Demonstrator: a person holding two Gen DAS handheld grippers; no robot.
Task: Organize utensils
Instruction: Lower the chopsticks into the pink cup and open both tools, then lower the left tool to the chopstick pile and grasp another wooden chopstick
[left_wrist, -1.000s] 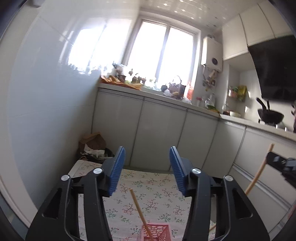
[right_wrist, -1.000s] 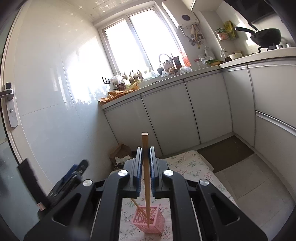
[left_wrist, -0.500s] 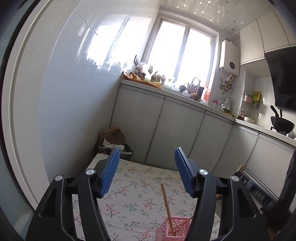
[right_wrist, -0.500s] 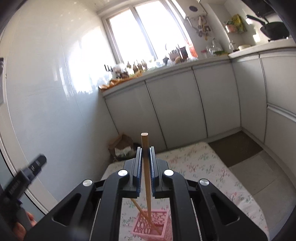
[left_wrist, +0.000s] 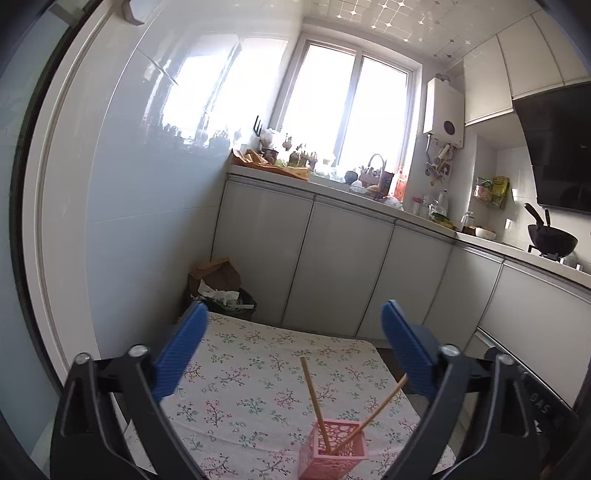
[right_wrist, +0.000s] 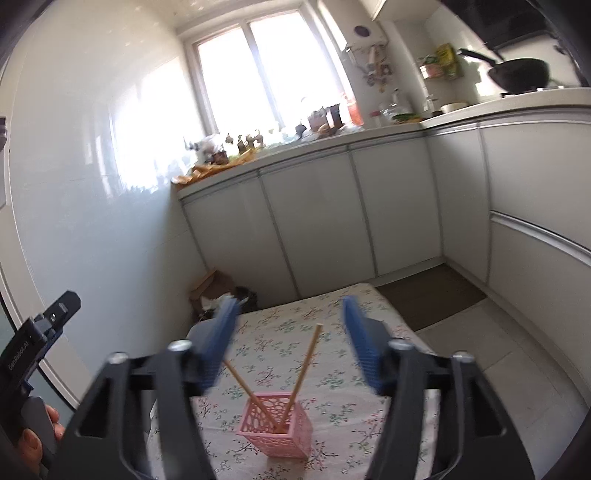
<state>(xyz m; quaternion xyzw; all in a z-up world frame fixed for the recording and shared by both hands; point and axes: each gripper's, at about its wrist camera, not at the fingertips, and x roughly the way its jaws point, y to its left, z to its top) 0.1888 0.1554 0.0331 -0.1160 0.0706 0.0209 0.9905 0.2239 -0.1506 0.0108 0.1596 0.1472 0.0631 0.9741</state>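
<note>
A pink lattice holder (right_wrist: 277, 424) stands on the floral tablecloth (right_wrist: 332, 369). Two wooden chopsticks lean in it in a V: one to the left (right_wrist: 242, 384), one to the right (right_wrist: 304, 369). My right gripper (right_wrist: 291, 343) is open and empty above and behind the holder. In the left wrist view the holder (left_wrist: 334, 448) sits low at centre with both chopsticks (left_wrist: 314, 398) in it. My left gripper (left_wrist: 291, 354) is open wide and empty above the cloth. The left gripper's body (right_wrist: 37, 343) shows at the right wrist view's left edge.
White kitchen cabinets (left_wrist: 332, 273) run behind the table, with a cluttered counter and window above. A bin with a cardboard box (left_wrist: 221, 284) stands in the corner by the tiled wall. A wok (left_wrist: 550, 240) sits on the stove at right.
My right gripper has opened and let go of the chopstick, which now leans in the holder. Both grippers have pulled back and up from the holder.
</note>
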